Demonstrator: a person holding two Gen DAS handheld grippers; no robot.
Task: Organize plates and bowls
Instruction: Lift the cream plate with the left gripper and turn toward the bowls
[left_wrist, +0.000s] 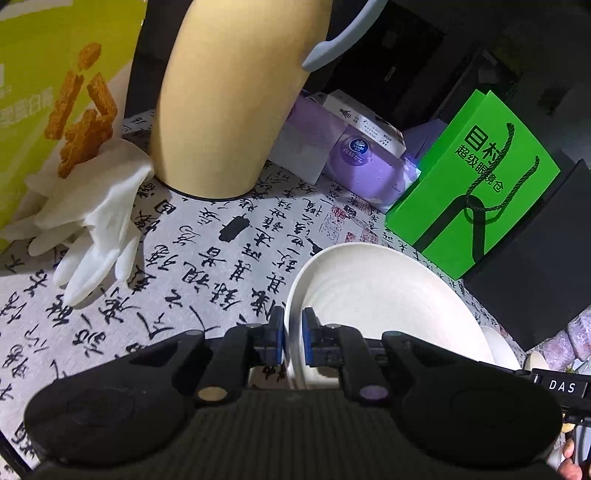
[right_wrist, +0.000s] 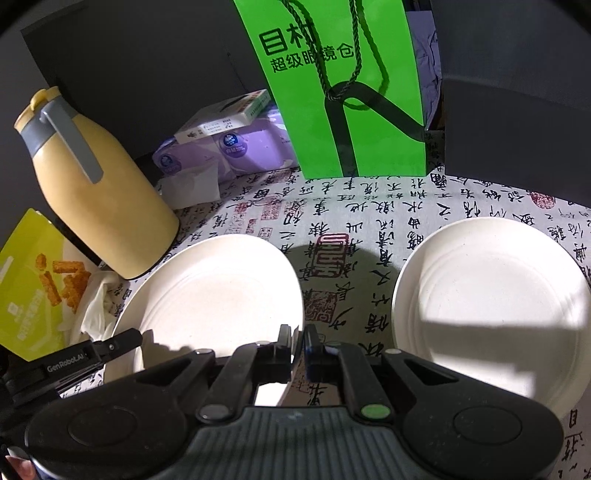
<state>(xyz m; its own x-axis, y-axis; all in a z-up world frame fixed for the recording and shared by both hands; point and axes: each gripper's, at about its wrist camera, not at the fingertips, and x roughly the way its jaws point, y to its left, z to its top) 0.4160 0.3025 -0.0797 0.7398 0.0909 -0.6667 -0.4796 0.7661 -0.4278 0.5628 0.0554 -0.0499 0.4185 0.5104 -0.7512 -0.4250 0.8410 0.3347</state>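
Note:
A white plate hangs tilted just above the calligraphy tablecloth, held from both sides. My left gripper is shut on its near-left rim. In the right wrist view the same plate fills the lower left, and my right gripper is shut on its right rim. There the left gripper shows at the plate's far-left edge. A second white plate lies flat on the cloth to the right; a sliver of it peeks out under the held plate.
A tall yellow jug with a grey handle stands at the left, a white glove beside it. A yellow-green snack box is further left. Purple tissue packs, a green paper bag and a black box line the back.

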